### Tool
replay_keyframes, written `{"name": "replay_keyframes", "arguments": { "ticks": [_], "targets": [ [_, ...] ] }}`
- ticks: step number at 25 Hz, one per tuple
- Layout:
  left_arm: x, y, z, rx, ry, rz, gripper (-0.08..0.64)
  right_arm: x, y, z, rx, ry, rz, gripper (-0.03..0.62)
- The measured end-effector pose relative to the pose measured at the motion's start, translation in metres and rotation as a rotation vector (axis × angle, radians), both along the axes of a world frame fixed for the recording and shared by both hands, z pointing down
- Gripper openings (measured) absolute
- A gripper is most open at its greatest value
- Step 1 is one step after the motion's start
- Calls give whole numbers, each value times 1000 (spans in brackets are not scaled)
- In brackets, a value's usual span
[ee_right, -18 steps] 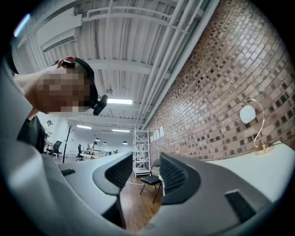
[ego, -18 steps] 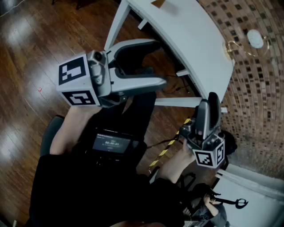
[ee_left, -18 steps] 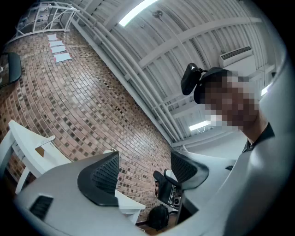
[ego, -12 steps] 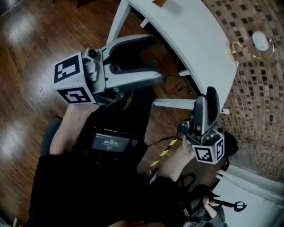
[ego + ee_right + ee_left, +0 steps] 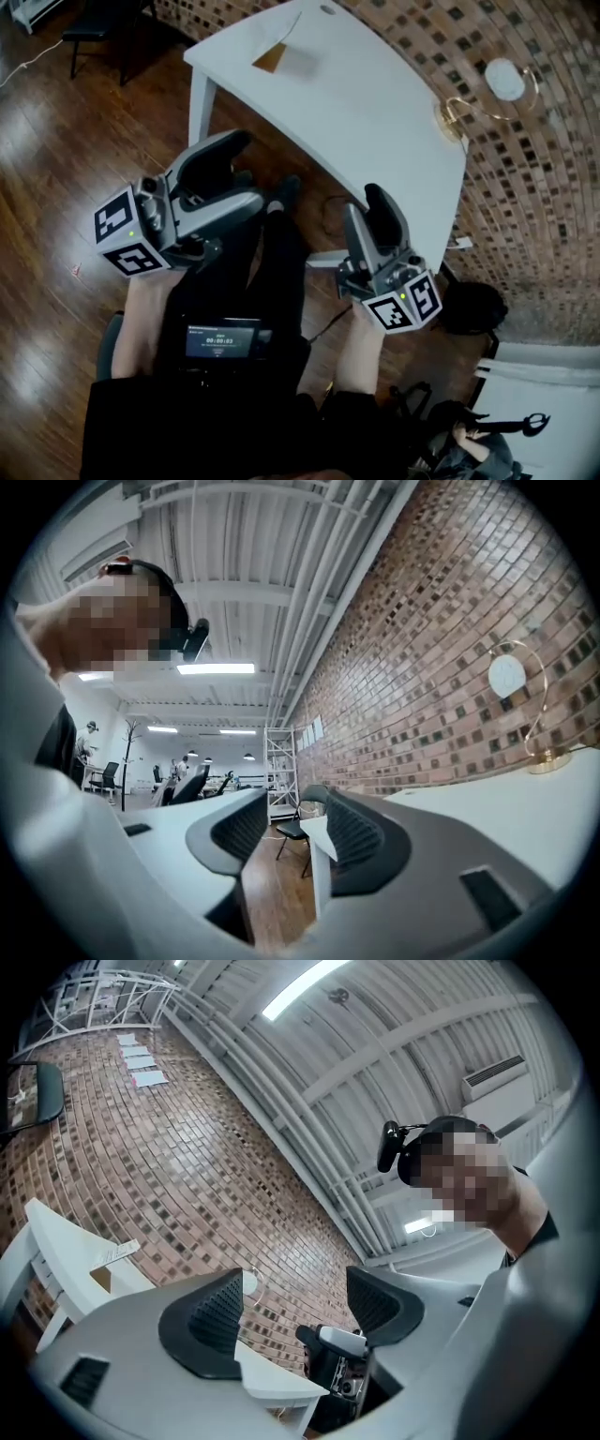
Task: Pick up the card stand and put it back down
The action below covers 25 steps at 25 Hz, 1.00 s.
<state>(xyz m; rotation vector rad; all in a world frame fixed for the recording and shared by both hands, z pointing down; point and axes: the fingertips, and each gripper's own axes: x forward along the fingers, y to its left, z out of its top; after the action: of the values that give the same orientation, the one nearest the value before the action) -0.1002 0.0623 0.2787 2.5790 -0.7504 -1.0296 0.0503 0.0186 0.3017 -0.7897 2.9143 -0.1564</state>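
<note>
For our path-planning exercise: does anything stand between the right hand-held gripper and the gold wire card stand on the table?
Nothing visible does. Only bare white table lies between the right hand-held gripper and the gold wire card stand by the brick wall.

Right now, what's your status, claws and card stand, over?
Left claw, right claw open, empty. Gold wire card stand with round white card and brown wooden card stand on white table, untouched. Path looks clear.
</note>
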Motion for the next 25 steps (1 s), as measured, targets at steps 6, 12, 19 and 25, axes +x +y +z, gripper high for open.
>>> {"name": "replay_keyframes", "arguments": {
  "ticks": [6, 12, 19, 25],
  "targets": [
    [-3, -81, 19, 13, -7, -8, 339, -19, -89, 32, -6, 60, 41, 227],
    [-18, -114, 25, -6, -14, -55, 356, -53, -126, 37, -6, 87, 7, 232],
    [-36, -147, 33, -34, -26, -116, 374, -87, -170, 47, -38, 117, -36, 253],
    [-54, -175, 33, -33, -28, -160, 376, -113, -220, 60, -60, 160, 21, 258]
  ]
}}
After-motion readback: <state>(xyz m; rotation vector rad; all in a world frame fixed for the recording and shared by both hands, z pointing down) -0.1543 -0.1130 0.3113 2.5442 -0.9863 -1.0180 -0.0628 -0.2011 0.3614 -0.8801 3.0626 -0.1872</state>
